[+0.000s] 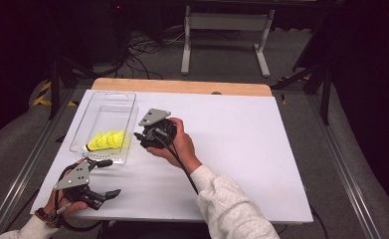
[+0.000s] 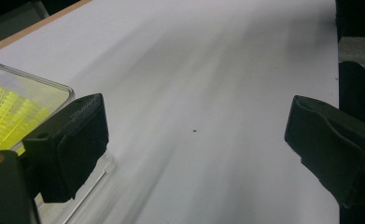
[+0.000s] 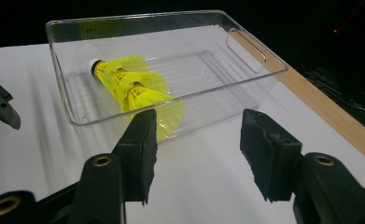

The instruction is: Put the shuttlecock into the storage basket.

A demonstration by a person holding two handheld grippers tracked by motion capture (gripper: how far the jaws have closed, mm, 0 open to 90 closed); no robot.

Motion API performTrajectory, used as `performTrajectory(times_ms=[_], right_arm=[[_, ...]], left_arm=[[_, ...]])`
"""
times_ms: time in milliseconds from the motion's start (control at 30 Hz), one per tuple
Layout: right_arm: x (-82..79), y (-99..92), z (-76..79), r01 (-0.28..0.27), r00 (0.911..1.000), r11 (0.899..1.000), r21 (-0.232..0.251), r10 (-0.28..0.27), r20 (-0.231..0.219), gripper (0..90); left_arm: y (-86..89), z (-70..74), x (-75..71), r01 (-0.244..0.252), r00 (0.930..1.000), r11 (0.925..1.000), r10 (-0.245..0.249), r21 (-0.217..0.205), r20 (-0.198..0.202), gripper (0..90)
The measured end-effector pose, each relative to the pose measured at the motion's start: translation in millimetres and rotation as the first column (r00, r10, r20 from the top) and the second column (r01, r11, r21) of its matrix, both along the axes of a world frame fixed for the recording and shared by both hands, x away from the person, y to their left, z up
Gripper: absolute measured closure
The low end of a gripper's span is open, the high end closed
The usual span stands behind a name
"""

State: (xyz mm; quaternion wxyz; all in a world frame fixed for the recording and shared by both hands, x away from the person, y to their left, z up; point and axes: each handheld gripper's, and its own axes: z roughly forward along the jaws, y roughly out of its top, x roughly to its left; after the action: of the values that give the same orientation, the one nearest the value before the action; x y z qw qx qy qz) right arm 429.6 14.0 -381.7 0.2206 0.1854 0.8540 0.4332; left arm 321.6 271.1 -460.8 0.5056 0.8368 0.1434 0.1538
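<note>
Yellow shuttlecocks [image 3: 133, 86], nested together, lie inside a clear plastic bin [image 3: 257, 46] near the right gripper [image 3: 196, 144], jaws half open and empty (likely featherlight, crushable skirts; grip the firm cork end).

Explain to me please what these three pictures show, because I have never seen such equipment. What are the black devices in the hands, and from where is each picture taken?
A person sits at a table with a white top and holds a hand-operated grasping tool in each hand. There is no robot.

The high view looks down from above the person. The left tool is near the front edge of the table; the right tool is beside a clear plastic box.

The other two pictures come from small cameras riding on the tools, looking along their two black jaws. The left gripper view sees the table top and a corner of the box. The right gripper view looks into the box, where yellow shuttlecocks lie stacked together.

Both tools are open and hold nothing.
</note>
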Motion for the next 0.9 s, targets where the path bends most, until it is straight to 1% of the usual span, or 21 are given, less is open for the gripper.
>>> performTrajectory(times_ms=[167, 200, 367, 633, 667, 900], right_arm=[[-0.1, -4.6, 0.0, 0.013, 0.9999, 1.000, 0.002, -0.013, 0.001, 45.4], [-0.3, -7.3, 0.1, 0.017, 0.9998, 1.000, -0.003, -0.017, 0.010, 45.1], [-0.8, -14.0, 2.2, 0.033, 0.9993, 0.999, 0.012, -0.033, 0.017, 44.4], [-4.1, -24.0, 4.7, 0.042, 0.9987, 0.999, 0.019, -0.042, 0.030, 43.5], [-4.8, -25.1, 4.3, 0.047, 0.9981, 0.999, 0.014, -0.048, 0.039, 42.9], [-5.8, -31.6, 2.3, 0.058, 0.9974, 0.998, 0.016, -0.059, 0.041, 41.7]], left_arm=[[0.5, 0.0, 0.4, -0.001, 1.0000, 1.0000, 0.001, -0.001, 0.001, 7.0], [0.6, 0.0, 0.5, -0.001, 1.0000, 1.0000, 0.001, -0.002, 0.000, 7.0], [0.6, 0.1, 0.6, -0.003, 1.0000, 1.0000, 0.003, 0.001, 0.002, 7.1], [0.4, 0.0, 0.8, -0.005, 1.0000, 1.0000, 0.005, 0.002, 0.003, 7.0], [0.3, -0.1, 0.9, -0.005, 1.0000, 1.0000, 0.005, 0.004, 0.003, 7.0], [0.1, -0.2, 0.9, -0.005, 1.0000, 1.0000, 0.005, 0.003, 0.001, 7.0]])
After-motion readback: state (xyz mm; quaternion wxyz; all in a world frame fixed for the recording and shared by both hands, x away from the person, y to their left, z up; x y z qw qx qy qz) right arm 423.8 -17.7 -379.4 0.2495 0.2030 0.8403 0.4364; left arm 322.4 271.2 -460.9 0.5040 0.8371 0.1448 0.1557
